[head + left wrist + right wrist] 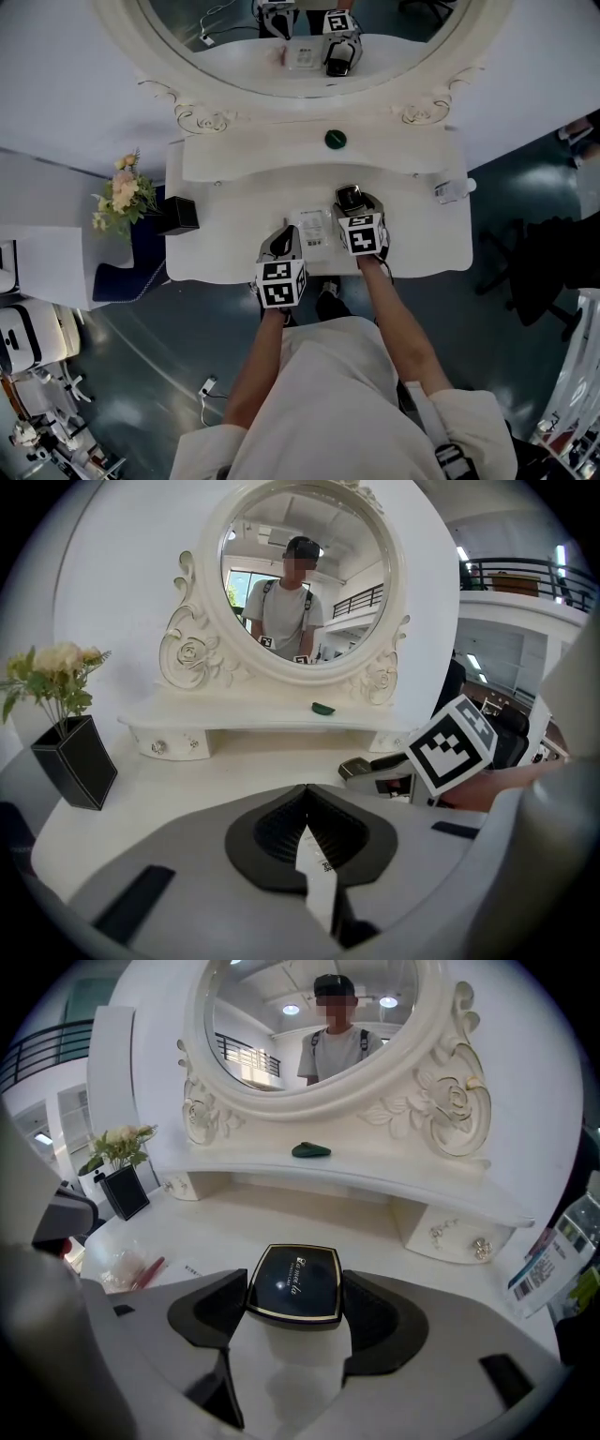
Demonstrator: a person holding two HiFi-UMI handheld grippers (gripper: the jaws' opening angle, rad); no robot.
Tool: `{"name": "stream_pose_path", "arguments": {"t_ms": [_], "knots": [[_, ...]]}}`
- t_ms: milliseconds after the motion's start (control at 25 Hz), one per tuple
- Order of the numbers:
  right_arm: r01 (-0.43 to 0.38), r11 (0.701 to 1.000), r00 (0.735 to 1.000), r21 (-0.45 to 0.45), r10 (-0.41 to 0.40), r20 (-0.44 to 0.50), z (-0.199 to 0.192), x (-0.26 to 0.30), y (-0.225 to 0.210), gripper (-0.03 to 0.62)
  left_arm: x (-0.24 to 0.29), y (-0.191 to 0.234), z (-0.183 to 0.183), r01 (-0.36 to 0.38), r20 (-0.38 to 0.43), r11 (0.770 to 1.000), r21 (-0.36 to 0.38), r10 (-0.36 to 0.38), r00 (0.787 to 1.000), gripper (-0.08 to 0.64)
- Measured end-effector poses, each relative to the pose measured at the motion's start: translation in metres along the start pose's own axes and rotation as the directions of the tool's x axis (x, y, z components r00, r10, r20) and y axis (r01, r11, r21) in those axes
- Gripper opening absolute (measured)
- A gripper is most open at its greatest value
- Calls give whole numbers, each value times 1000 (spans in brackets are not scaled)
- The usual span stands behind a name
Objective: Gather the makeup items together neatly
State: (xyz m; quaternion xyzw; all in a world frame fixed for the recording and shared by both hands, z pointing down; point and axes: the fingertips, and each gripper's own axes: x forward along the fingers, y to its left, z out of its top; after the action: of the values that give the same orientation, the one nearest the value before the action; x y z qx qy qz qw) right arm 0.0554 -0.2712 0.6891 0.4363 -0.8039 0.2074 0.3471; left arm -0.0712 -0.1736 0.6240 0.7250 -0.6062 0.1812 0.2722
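Right gripper view shows the right gripper [294, 1299] clamped on a black compact [293, 1282] (gold-edged, lid facing up) over the white dressing table [422, 234]; beside it, the left gripper [307, 822] has its jaws pressed together on a thin white card [317, 878], near the table's front edge

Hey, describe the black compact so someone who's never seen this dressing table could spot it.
Start at the white dressing table with the round mirror. Over its top, the right tongs grip a squarish compact. Unlike the white packet beside it, it is glossy black with a thin gold rim.
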Motion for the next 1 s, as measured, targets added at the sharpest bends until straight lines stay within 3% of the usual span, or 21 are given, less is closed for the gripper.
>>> {"name": "stream_pose_path", "arguments": {"t_ms": [480,1000], "knots": [[11,998,1000,54,-10,-17,-62,-35,12,325,-26,11,-29,-75,-2,994,-76,75,997,15],[38,999,999,17,-38,-38,-75,-34,18,325,-55,16,-54,-144,2,979,-142,146,989,15]]}}
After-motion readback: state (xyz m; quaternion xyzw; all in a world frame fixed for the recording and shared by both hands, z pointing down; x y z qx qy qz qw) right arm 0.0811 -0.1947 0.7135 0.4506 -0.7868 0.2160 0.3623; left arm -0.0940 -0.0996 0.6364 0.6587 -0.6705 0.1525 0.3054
